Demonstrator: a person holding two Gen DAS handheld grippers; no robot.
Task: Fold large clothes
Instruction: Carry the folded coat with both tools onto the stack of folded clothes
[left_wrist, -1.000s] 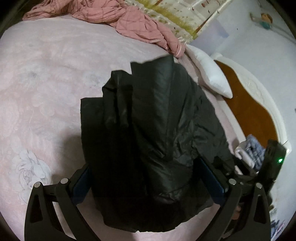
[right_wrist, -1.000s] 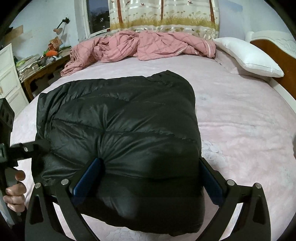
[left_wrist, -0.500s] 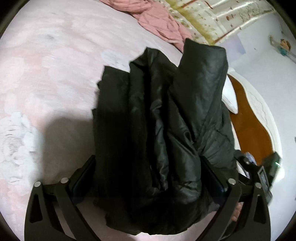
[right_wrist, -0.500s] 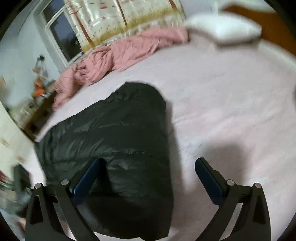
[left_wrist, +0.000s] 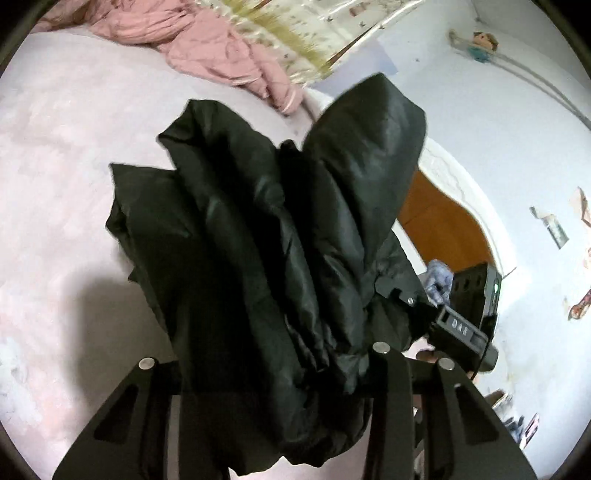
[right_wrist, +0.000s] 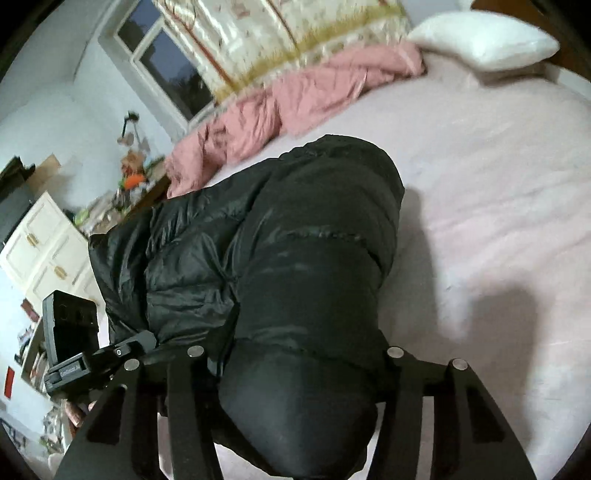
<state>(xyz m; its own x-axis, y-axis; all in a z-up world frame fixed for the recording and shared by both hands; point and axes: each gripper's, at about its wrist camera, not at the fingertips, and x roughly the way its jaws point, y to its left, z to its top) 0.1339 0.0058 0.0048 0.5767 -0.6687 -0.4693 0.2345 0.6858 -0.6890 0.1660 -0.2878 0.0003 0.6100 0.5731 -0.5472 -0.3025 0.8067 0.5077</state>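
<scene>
Pink bed sheet (right_wrist: 498, 192) under everything. Black puffer jacket (right_wrist: 295, 251) already folded thick, sitting mid-sheet, near end squeezed up. Left gripper (left_wrist: 273, 387) and right gripper (right_wrist: 295, 391) both closing on jacket, bunched folds between jaws. Left to do: flatten neatly. One jacket, one pink quilt (right_wrist: 288, 110), one white pillow (right_wrist: 480, 40), two grippers.
</scene>
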